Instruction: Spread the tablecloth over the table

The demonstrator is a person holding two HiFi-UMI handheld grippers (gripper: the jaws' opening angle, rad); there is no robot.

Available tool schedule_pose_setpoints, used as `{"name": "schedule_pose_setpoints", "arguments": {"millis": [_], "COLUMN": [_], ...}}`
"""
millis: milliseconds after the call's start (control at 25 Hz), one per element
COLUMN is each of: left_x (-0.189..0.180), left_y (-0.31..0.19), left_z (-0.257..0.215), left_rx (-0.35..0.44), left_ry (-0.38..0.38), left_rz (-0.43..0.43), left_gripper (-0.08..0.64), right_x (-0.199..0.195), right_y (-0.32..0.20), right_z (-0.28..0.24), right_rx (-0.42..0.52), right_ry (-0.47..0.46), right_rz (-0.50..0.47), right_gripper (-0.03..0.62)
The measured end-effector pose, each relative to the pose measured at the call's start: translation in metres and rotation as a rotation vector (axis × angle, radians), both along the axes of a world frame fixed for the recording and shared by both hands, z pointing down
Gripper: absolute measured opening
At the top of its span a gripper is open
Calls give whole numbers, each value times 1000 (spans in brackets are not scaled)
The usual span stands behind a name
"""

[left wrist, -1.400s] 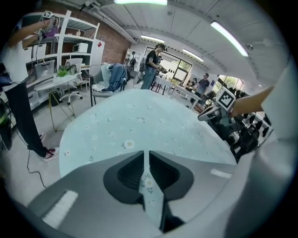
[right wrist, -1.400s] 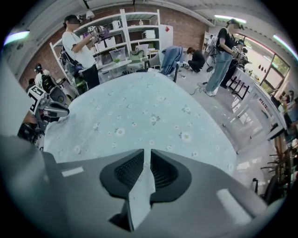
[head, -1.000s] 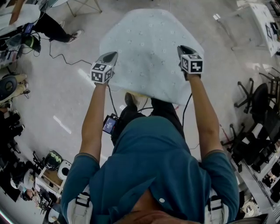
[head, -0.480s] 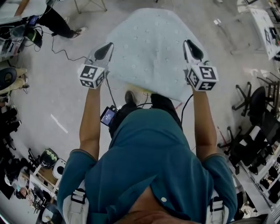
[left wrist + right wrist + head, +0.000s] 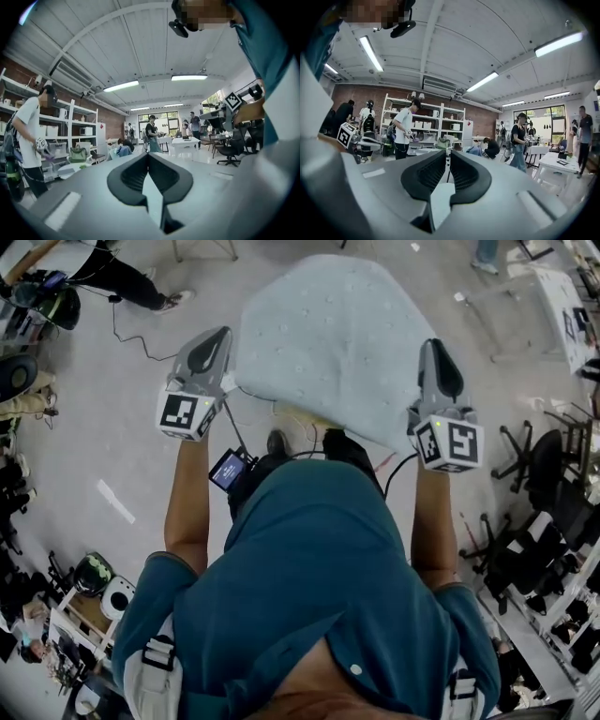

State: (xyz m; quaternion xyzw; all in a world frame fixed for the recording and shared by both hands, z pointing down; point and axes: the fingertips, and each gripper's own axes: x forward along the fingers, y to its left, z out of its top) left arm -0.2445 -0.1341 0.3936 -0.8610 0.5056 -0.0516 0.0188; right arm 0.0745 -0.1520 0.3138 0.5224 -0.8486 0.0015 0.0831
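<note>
A pale blue dotted tablecloth (image 5: 328,343) hangs stretched between my two grippers, held up in the air above the floor. My left gripper (image 5: 217,337) is shut on its left edge, and my right gripper (image 5: 434,351) is shut on its right edge. In the left gripper view the dark jaws (image 5: 148,157) press together on a thin pale strip of cloth (image 5: 153,199). The right gripper view shows the same: the right gripper (image 5: 448,157) is closed on a pale fold (image 5: 440,201). No table shows in any view; the cloth hides what is under it.
Black office chairs (image 5: 548,465) crowd the right side and cluttered shelving (image 5: 56,615) the lower left. A cable (image 5: 131,343) runs over the floor at the upper left. People stand in the room, one by white shelves (image 5: 404,129). White tables (image 5: 185,140) stand further back.
Both grippers have risen toward the head camera and moved a little further apart, lifting the cloth and pulling it tauter. Both grips have held throughout.
</note>
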Motion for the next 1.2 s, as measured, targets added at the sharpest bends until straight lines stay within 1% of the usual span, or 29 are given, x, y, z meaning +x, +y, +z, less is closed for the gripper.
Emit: {"name": "schedule_pose_setpoints", "arguments": {"millis": [120, 160, 240, 440, 600, 720, 960, 1200], "left_x": [-3, -6, -11, -28, -33, -38, -49, -64], "left_y": [13, 18, 30, 56, 71, 76, 78, 83], "left_z": [-40, -49, -64, -100, -115, -112, -99, -87], "left_rx": [88, 99, 119, 206, 241, 243, 228, 193], "left_ry": [-26, -45, -74, -77, -93, -97, -73, -61], "left_rz": [27, 36, 58, 100, 137, 145, 147, 131], "left_gripper": [1, 2, 2, 2, 1, 1, 2, 2], "right_x": [-5, -10, -23, -53, -63, -68, -74, -78], "right_y": [20, 29, 47, 78, 93, 100, 109, 122], "right_z": [-30, -39, -51, -78, -95, -98, -98, -101], "right_rx": [67, 83, 101, 126, 151, 162, 172, 171], "right_ry": [-24, -23, -11, 8, 10, 16, 29, 35], "right_rz": [0, -6, -25, -44, -40, -36, -19, -7], "right_gripper": [23, 11, 9, 9, 9, 9, 9, 9]}}
